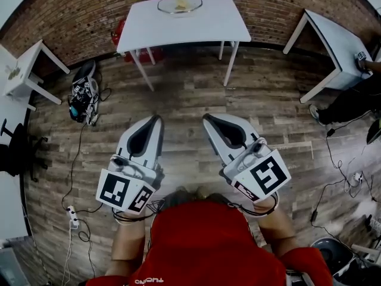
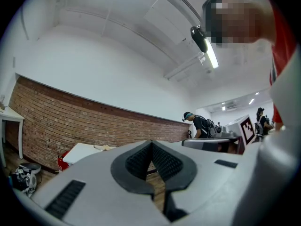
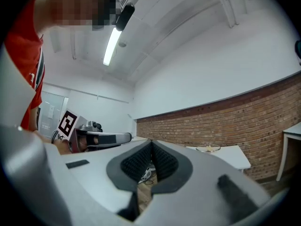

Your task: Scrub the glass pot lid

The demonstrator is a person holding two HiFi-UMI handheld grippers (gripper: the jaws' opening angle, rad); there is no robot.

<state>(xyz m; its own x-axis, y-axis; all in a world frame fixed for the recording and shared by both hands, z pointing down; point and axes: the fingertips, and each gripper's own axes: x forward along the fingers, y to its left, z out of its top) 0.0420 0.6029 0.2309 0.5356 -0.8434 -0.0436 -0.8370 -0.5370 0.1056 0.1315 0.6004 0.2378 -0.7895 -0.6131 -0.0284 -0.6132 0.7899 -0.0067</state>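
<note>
Pale grey on the plastic shells of left gripper (image 1: 157, 118) and right gripper (image 1: 206, 118), black on ribbed pads (image 1: 141, 140), black-and-white squares on marker cubes (image 1: 122, 190). Red cloth shirt (image 1: 208, 243). White rectangular table (image 1: 205, 27), reddish-brown brick wall (image 1: 71, 16), streaked grey-brown wooden plank floor (image 1: 190, 100).

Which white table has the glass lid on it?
The middle table, by the brick wall: the lid sits at its far edge. Left table and right table show none.
</note>
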